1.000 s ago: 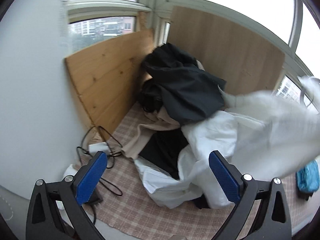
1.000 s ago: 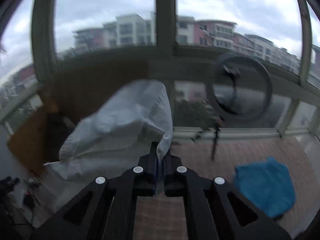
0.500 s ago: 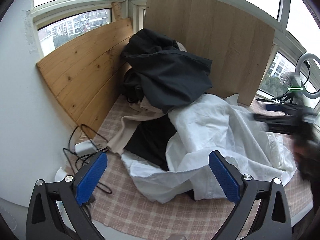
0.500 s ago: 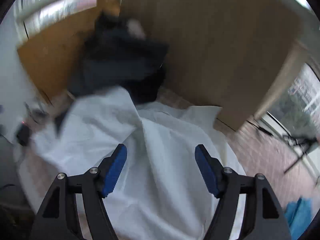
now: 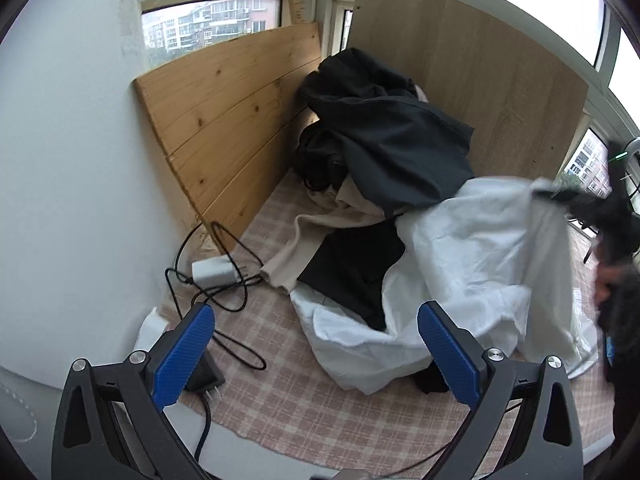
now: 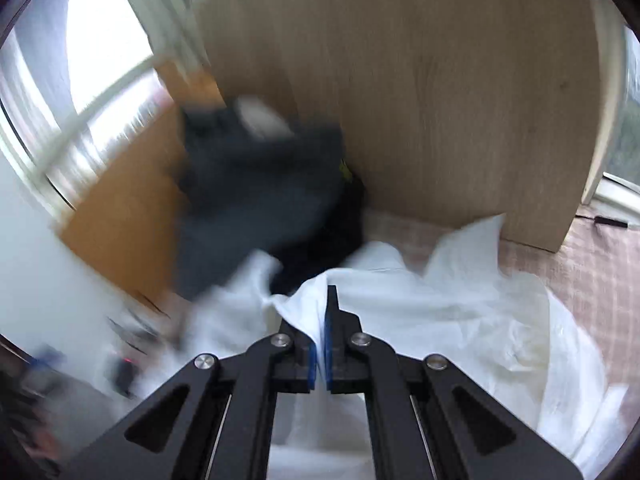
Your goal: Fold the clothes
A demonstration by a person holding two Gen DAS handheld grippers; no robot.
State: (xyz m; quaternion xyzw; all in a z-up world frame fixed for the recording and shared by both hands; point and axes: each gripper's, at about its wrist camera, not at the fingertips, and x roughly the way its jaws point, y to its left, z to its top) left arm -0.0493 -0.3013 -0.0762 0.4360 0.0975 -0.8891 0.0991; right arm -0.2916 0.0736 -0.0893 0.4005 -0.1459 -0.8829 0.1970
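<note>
Cloth, thin and limp: the white shirt sprawls over the checked mat in front of the dark clothes pile, and it looks light, crumpling wherever it is lifted. My right gripper has its jaws pressed together on a raised fold of it. My left gripper hangs spread and empty above the near hem; I judge a corner or seam there the surest hold.
</note>
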